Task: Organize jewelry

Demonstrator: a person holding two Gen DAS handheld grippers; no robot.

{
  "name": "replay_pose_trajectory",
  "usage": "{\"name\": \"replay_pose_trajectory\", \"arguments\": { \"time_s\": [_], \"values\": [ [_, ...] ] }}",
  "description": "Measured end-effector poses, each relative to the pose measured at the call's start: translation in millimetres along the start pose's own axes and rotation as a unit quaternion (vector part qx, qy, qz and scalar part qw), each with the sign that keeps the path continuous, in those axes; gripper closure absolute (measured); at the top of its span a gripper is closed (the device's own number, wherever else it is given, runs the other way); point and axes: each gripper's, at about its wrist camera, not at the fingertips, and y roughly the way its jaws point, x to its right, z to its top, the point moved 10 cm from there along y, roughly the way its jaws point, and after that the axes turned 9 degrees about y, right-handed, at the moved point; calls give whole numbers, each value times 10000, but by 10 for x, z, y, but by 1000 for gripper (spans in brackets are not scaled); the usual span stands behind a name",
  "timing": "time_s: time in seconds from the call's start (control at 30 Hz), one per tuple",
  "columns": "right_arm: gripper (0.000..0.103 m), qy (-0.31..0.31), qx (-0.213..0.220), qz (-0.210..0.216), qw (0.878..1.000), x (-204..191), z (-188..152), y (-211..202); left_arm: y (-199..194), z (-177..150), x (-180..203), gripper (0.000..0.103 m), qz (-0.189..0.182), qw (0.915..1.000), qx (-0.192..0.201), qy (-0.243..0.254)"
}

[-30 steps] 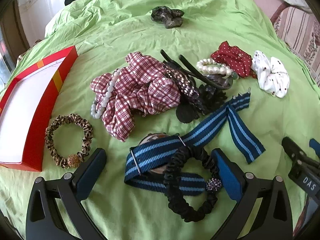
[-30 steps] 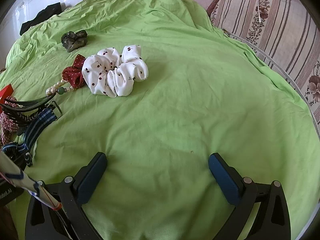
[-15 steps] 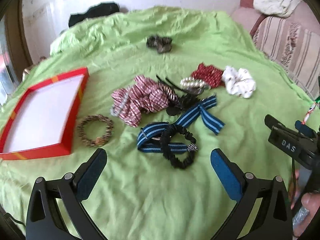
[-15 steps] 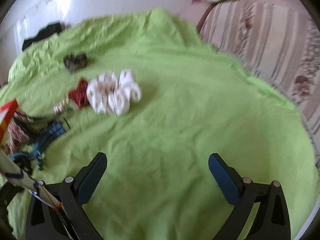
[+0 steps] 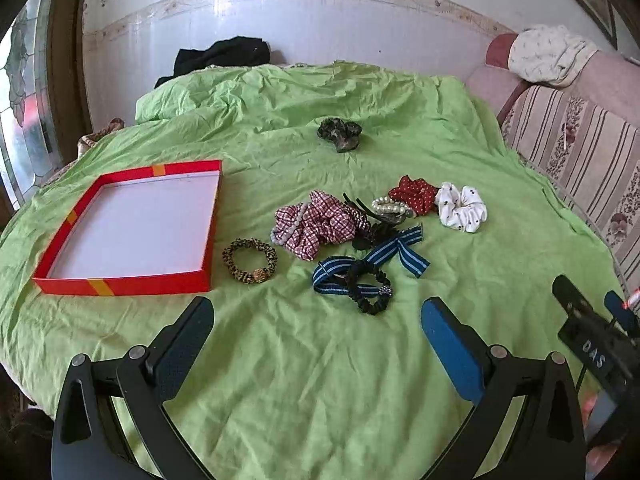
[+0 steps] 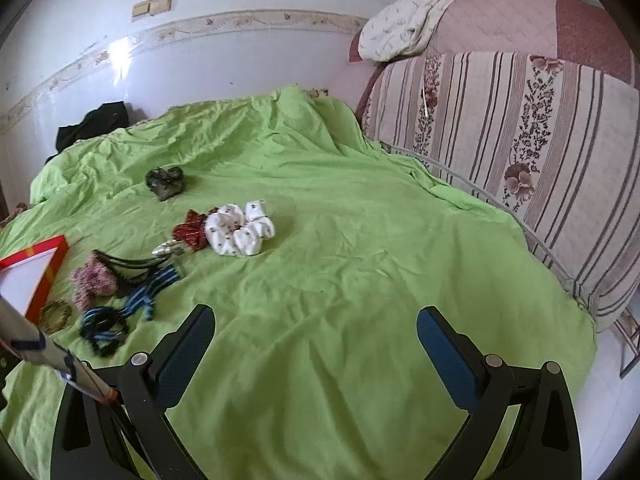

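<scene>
Hair accessories lie on a green sheet (image 5: pixel 320 360): a leopard-print band (image 5: pixel 250 260), a red plaid scrunchie (image 5: pixel 316 224) with pale beads, a black scrunchie (image 5: pixel 370 290) on a blue striped ribbon (image 5: pixel 384 256), a pearl bracelet (image 5: pixel 390 206), a red dotted scrunchie (image 5: pixel 416 194), a white scrunchie (image 5: pixel 460 208) and a dark green scrunchie (image 5: pixel 340 132). An empty red box (image 5: pixel 132 224) lies to their left. My left gripper (image 5: pixel 316 344) is open and empty, well short of them. My right gripper (image 6: pixel 314 348) is open and empty over bare sheet; the white scrunchie (image 6: pixel 240 230) lies ahead to its left.
A striped sofa (image 6: pixel 520 128) borders the bed on the right, with a metal rail (image 6: pixel 540 248) along its edge. A black garment (image 5: pixel 220 56) lies at the far wall. The right gripper's body (image 5: pixel 596 356) shows at the left wrist view's right edge.
Both grippers have pulled back and risen from the sheet, so the accessories look smaller and farther. The whole red box and the wall have come into view. Both stay open.
</scene>
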Motion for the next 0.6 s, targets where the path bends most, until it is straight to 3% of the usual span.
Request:
{"name": "replay_pose_trajectory", "arguments": {
  "time_s": [0.17, 0.33, 0.6],
  "values": [
    [0, -358, 226, -81, 9991, -124, -56, -236, -228, -11, 0, 0, -36, 9999, 141, 48],
    [0, -486, 874, -228, 9947, -143, 16, -530, -399, -23, -26, 0, 9, 9996, 267, 104],
    [3, 79, 283, 540, 9981, -214, -73, -623, -617, -23, -73, 0, 24, 9991, 423, 65]
  ]
}}
